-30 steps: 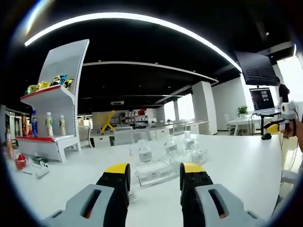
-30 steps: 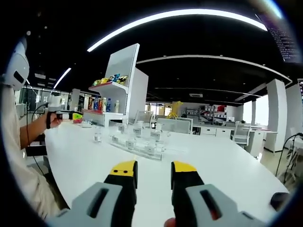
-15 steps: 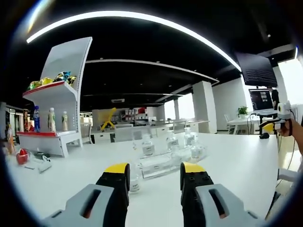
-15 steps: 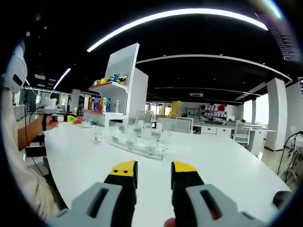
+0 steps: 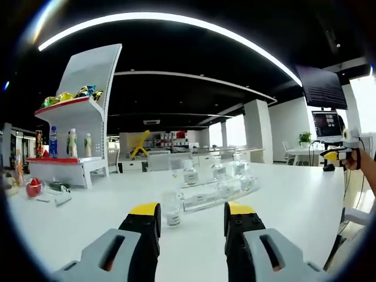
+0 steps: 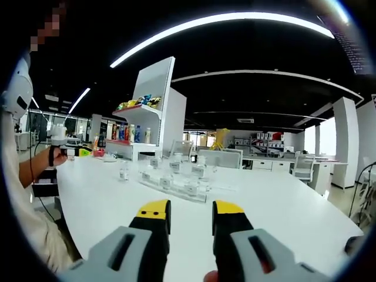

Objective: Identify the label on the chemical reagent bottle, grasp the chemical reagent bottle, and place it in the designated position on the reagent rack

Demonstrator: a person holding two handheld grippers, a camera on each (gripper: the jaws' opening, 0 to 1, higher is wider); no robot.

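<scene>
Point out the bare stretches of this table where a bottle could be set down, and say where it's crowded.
Bare tabletop lies between the right gripper and the clear reagent rack, and runs on to the table's far right edge. Also bare: between the lone bottle and the white display shelf. Crowded: the rack with its bottles, and the clutter by the shelf's foot.

The left gripper (image 5: pixel 190 218) and right gripper (image 6: pixel 190 216) both have grey bodies, black jaws and yellow tips. The desk (image 5: pixel 294 200) is plain white. The reagent rack (image 5: pixel 214 192) is clear, carrying clear reagent bottles (image 5: pixel 190 175) with white labels; a lone clear bottle (image 5: pixel 171 210) also wears a white label. The display shelf (image 5: pixel 76 126) is white with red front edges, holding yellow and blue snack bags (image 5: pixel 67 96) and a blue bottle (image 5: pixel 53 143). By the desk's left edge sits a red object (image 5: pixel 33 188). The ceiling (image 5: pixel 188 64) is black with white light strips.
</scene>
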